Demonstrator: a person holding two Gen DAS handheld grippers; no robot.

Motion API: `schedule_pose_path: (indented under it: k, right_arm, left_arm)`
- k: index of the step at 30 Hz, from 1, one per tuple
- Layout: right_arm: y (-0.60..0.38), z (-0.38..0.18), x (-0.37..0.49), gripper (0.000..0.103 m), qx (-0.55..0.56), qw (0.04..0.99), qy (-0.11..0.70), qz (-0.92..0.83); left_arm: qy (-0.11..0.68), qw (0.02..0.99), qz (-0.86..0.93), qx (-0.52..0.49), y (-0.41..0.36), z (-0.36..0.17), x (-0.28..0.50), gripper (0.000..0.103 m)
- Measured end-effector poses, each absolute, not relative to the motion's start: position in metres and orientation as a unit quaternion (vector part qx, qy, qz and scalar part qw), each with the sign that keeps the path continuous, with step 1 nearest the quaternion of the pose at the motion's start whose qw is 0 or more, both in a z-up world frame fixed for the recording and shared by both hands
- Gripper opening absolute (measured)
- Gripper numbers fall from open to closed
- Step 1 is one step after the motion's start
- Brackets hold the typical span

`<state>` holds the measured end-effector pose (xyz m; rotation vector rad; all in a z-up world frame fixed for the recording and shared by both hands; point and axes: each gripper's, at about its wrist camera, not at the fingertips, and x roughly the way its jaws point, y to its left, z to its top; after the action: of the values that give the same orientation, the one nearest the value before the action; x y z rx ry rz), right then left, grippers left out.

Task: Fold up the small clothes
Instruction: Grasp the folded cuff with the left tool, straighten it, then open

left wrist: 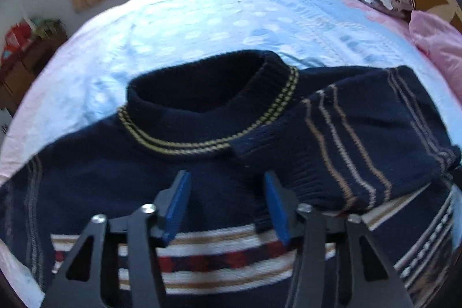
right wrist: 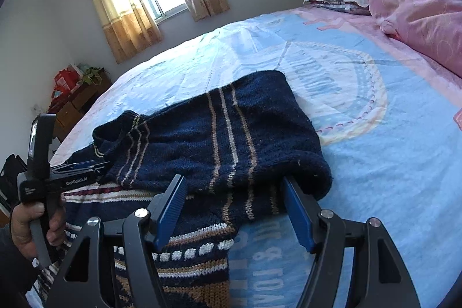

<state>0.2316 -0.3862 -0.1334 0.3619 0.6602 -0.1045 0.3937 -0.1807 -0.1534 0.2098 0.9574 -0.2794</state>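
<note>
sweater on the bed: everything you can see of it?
Navy knit sweater lying flat on the blue-and-pink bedsheet. Ribbed collar has two yellow stripes; a white, tan and red patterned band crosses the chest. One sleeve, with thin tan stripes, is folded across the body. The open right gripper straddles its folded edge; the left gripper hovers open below the collar.

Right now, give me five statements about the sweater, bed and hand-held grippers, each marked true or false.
1. The navy sweater lies on the bed sheet. True.
2. One sleeve is folded across the body. True.
3. The collar has red stripes. False: its stripes are yellow.
4. The left hand-held gripper clamps the collar. False: its jaws are apart over the chest, nothing pinched.
5. The right hand-held gripper is shut tight. False: its jaws stand open around the sleeve's folded edge.
</note>
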Motion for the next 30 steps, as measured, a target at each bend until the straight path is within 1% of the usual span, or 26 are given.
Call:
schedule_pose_path:
  k: [1,4,9,11,12,13,16,18,24,30]
  right_arm:
    - [-0.387,-0.134,0.232,0.068,0.178,0.928,0.324,-0.052]
    - [-0.386,-0.134,0.232,0.068,0.179,0.927,0.324,-0.054]
    - [-0.386,-0.134,0.232,0.068,0.173,0.928,0.327,-0.055]
    - [-0.386,-0.134,0.232,0.069,0.173,0.928,0.327,-0.055]
    - [-0.386,-0.133,0.232,0.069,0.173,0.928,0.326,-0.055]
    - [-0.386,-0.133,0.232,0.069,0.174,0.928,0.325,-0.054]
    - [-0.385,-0.132,0.231,0.069,0.176,0.929,0.32,-0.054]
    - [-0.386,-0.13,0.229,0.069,0.177,0.931,0.313,-0.056]
    - [-0.392,-0.124,0.219,0.069,0.194,0.938,0.281,-0.066]
    - [-0.396,-0.12,0.213,0.069,0.204,0.941,0.26,-0.076]
  left_arm:
    - [0.463,0.872,-0.133,0.092,-0.182,-0.152,0.394,0.047]
    - [0.47,0.866,-0.151,0.076,-0.187,-0.151,0.394,0.047]
    - [0.469,0.863,-0.168,0.08,-0.2,-0.15,0.389,0.047]
    - [0.464,0.864,-0.175,0.084,-0.206,-0.153,0.388,0.039]
    - [0.46,0.866,-0.18,0.085,-0.208,-0.152,0.388,0.029]
    - [0.456,0.865,-0.189,0.09,-0.211,-0.152,0.386,0.011]
    - [0.438,0.871,-0.193,0.11,-0.212,-0.139,0.38,0.01]
    - [0.421,0.878,-0.204,0.105,-0.206,-0.122,0.374,0.01]
    - [0.399,0.889,-0.201,0.099,-0.167,-0.078,0.365,0.01]
    - [0.403,0.891,-0.182,0.101,-0.134,-0.067,0.362,0.01]
